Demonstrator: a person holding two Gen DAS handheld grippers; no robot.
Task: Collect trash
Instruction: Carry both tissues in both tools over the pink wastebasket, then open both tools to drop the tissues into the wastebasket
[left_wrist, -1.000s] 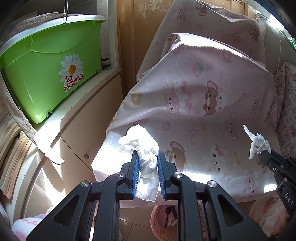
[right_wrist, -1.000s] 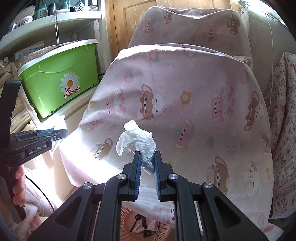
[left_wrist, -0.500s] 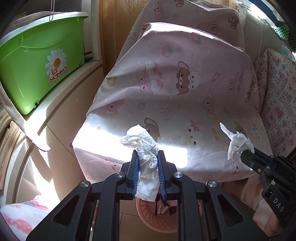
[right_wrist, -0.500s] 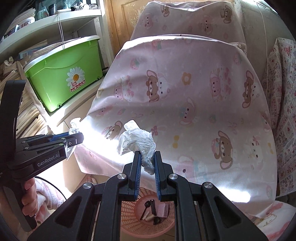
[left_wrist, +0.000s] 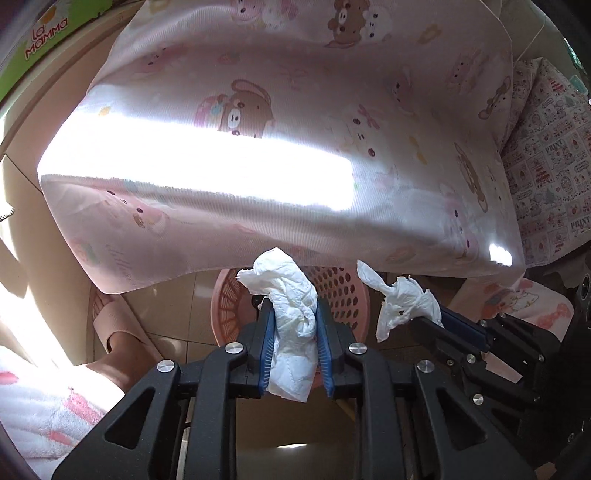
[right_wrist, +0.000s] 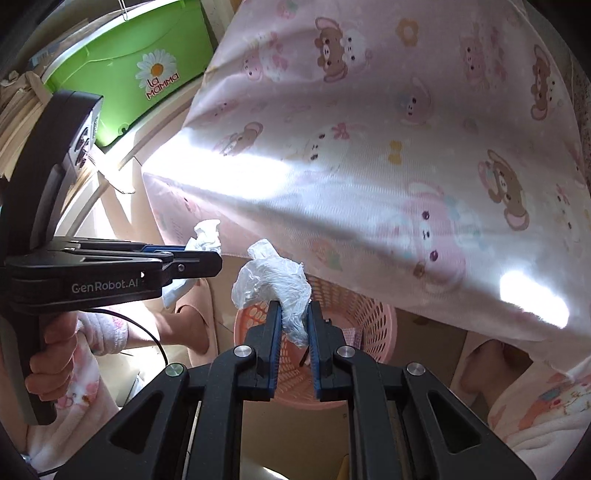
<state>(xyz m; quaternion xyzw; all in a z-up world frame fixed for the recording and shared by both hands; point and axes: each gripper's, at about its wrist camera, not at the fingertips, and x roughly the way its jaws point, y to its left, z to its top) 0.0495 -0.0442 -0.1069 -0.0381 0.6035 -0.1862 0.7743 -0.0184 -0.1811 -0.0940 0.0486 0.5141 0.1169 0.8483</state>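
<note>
Left gripper: pointed steeply down, its jaws clamped on a crumpled white paper tissue — the wad bulges above the blue pads and a flat tail hangs below them.
Right gripper: also angled down, its jaws closed on a scrunched piece of thin clear plastic film, most of it puffed out above the pads.
Basket: a pink plastic basket with a perforated wall, standing on the tiled floor partly under the edge of the pink cloth; in each wrist view it lies directly beyond the gripper tips. A few small items lie in its bottom, too hidden to name.
Side by side: from the left wrist the right gripper shows at the right with its plastic sticking out of the tip; from the right wrist the left gripper comes in from the left, tissue at its tip, a person's hand wrapped round the handle.
Cloth: pink fabric printed with cartoon bears and rabbits, draped over a piece of furniture and hanging above the basket — a bright band of sunlight crosses it.
Person: a foot in a pink slipper on the floor left of the basket; fluffy pink-and-white sleeves at the frame edges.
Background: a green plastic box with a daisy label on a pale ledge at upper left; a patterned cushion at far right.
</note>
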